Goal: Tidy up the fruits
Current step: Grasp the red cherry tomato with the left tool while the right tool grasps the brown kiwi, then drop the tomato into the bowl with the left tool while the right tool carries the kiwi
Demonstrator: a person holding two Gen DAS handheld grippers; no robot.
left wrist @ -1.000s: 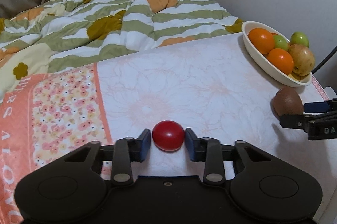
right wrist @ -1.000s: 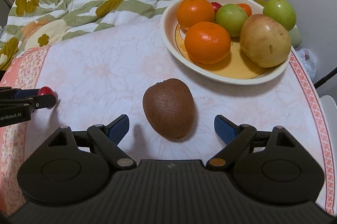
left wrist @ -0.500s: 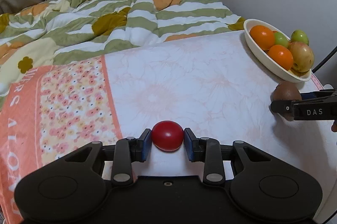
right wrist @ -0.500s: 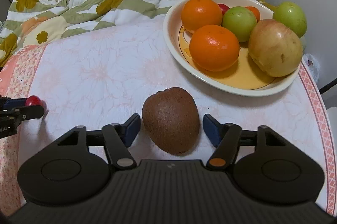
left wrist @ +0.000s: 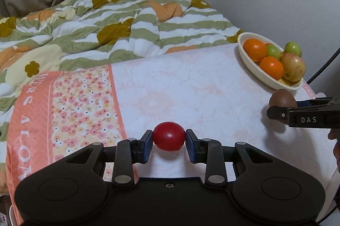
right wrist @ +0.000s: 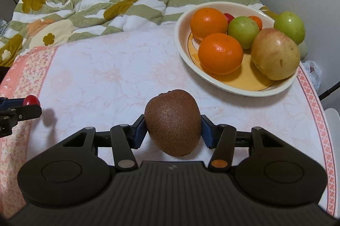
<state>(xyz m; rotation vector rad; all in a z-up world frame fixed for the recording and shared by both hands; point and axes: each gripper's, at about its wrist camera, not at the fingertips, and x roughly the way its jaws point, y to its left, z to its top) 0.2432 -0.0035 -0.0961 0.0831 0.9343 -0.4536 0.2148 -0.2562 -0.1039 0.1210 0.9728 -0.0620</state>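
I have 2 fruits in hand. My left gripper [left wrist: 169,142] has its jaws closed on the small red tomato [left wrist: 169,136], pinching it across its widest part, and it sits low over the desk [left wrist: 191,87] at about 6 o'clock in my left view. My right gripper [right wrist: 173,130] has its jaws clamped on the kiwi [right wrist: 173,121], one blue pad on each flank, with the fruit's lower end bulging out below the pads.

I judge the tomato light, smooth and thin-skinned, so it may slip or split if I squeeze harder; a gentle hold at its equator suits it. The kiwi looks heavier and fuzzy, which should give the pads friction, but its flesh is probably soft and bruises under pressure. Its long axis runs roughly away from me, so gripping across the narrow waist seems right.

The bowl [right wrist: 233,87] lies at about 1 o'clock in my right view, near the kiwi, and at 2 o'clock, well apart from the tomato, in my left view.

My right view looks down into the bowl: 2 oranges [right wrist: 221,53], 2 green fruits, a big yellowish apple [right wrist: 275,54], and a small red fruit and a small orange one tucked at the back, with bare yellow floor at its near side. My left view shows the bowl only side-on, but it shows the right gripper from the side with the kiwi poking above its fingers.
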